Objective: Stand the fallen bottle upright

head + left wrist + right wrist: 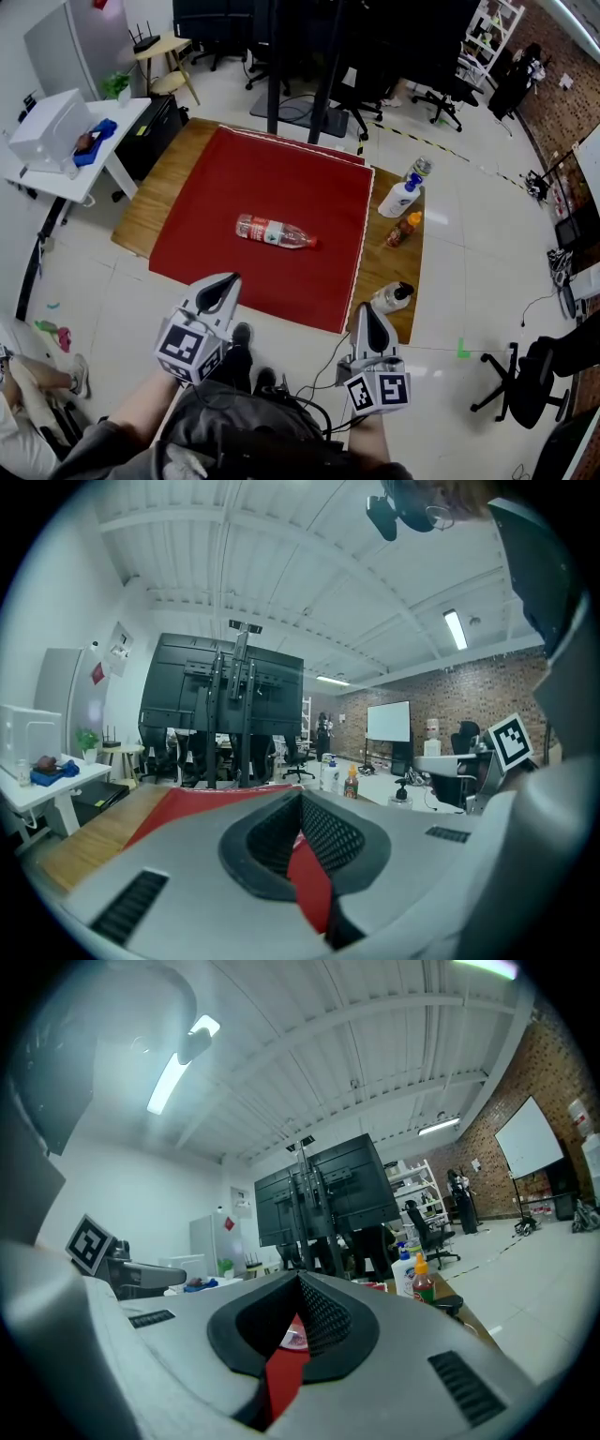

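Bottle (276, 232) lies sideways mid red cloth (281, 173). Left gripper (217, 292) and right gripper (374, 324) at cloth's near edge, jaws closed, empty.

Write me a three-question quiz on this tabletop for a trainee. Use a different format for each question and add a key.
1. True or false: the clear plastic bottle stands upright on the red cloth.
2. Where is the white bottle with the blue cap? A: on the red cloth. B: on the bare wooden table, right of the cloth. C: on top of the clear plastic bottle.
3. Fill in: the left gripper and the right gripper each hold ____.
Key: 1 false, it lies on its side; 2 B; 3 nothing, both are shut and empty.
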`<state>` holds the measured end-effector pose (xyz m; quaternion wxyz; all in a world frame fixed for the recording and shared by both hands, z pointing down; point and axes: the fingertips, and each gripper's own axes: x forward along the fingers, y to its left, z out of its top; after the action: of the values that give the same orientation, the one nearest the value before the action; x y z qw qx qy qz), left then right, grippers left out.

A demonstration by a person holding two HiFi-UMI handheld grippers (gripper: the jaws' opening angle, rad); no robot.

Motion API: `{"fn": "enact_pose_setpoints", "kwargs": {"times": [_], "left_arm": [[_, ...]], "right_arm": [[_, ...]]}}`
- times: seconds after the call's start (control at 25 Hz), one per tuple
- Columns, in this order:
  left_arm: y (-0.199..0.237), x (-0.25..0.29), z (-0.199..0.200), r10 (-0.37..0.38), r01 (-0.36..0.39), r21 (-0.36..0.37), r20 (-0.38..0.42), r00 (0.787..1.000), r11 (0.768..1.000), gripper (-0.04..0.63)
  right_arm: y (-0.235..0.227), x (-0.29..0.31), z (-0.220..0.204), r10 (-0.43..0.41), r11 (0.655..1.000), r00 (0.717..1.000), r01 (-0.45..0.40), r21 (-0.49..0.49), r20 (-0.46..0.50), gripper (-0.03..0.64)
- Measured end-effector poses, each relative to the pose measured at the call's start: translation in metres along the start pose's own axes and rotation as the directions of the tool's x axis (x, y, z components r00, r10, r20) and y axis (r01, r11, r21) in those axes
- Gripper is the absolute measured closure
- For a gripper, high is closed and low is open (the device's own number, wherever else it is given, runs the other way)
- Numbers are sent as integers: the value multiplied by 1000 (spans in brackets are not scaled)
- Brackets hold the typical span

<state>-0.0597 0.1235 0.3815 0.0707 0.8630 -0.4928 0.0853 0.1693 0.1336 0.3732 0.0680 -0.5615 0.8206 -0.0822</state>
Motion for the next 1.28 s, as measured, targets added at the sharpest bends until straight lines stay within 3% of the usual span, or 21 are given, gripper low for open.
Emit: {"fn": "enact_pose_setpoints", "kwargs": {"times": [0.32, 0.92, 1.28], "left_arm": [[22, 28, -4, -36, 36, -7, 3, 999, 999, 565], [107, 136, -11, -131, 131, -6, -32, 991, 991, 565], [136, 187, -17, -194, 195, 0, -76, 978, 981, 565]], "right_arm": [[-3, 26, -3, -18, 1000, 1000, 18, -10, -10, 607], [-17, 152, -22, -79, 997, 996, 79, -16, -41, 607], [-28, 209, -25, -114, 993, 992, 113, -19, -46, 607]]}}
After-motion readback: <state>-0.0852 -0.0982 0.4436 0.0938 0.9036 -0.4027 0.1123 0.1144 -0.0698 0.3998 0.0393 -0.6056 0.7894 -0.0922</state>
